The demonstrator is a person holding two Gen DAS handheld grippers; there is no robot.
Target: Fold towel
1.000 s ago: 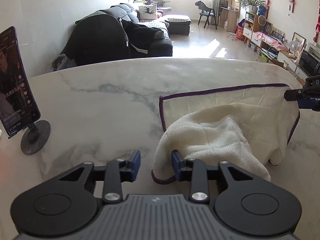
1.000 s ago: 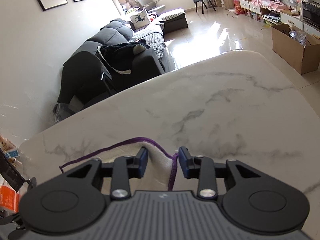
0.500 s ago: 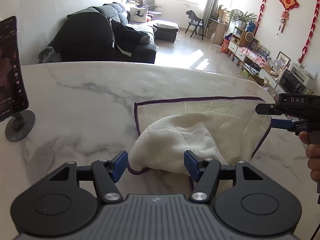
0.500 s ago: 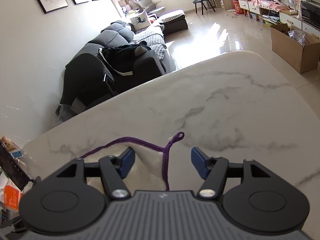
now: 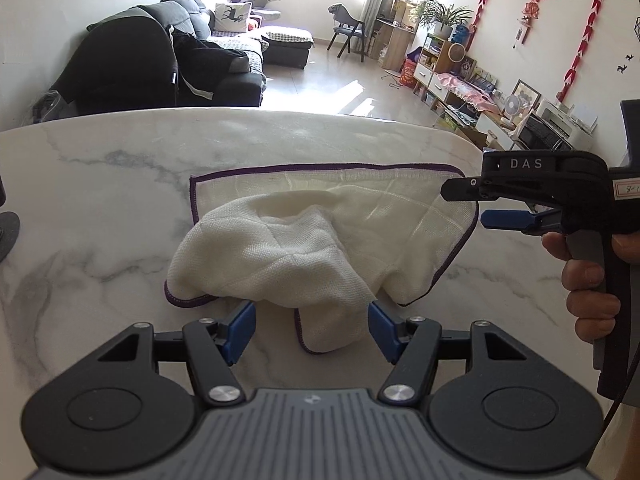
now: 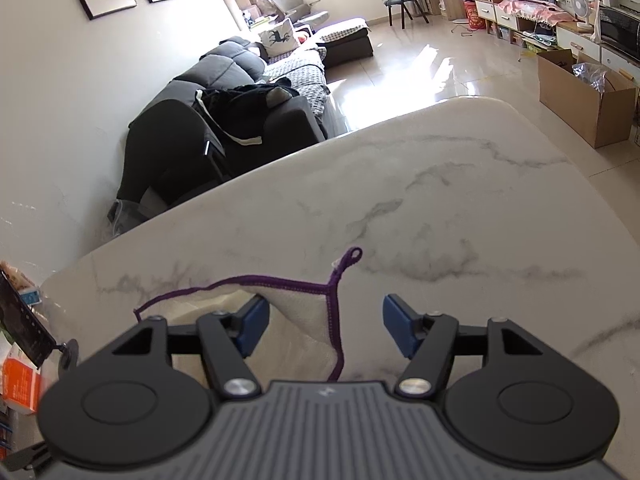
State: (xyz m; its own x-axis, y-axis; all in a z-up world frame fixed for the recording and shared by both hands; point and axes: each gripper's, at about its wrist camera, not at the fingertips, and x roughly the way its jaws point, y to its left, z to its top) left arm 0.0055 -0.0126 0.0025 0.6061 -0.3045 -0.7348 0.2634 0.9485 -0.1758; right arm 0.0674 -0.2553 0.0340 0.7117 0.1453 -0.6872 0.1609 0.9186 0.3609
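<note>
Blue-padded and spread wide, the left gripper [image 5: 311, 330] and right gripper [image 6: 323, 329] hold nothing above the marble table [image 5: 100, 208].
The cream, purple-edged towel [image 5: 320, 240] lies half-folded and bunched between them; its near corner hides beneath the left gripper's body, and the right view cuts off most of the cloth.

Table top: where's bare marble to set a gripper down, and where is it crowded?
Bare marble lies left of the towel, between it and the stand base, and beyond the towel's far hem. More lies right of the hanging loop. The towel's right edge, by the right gripper, is crowded.
</note>
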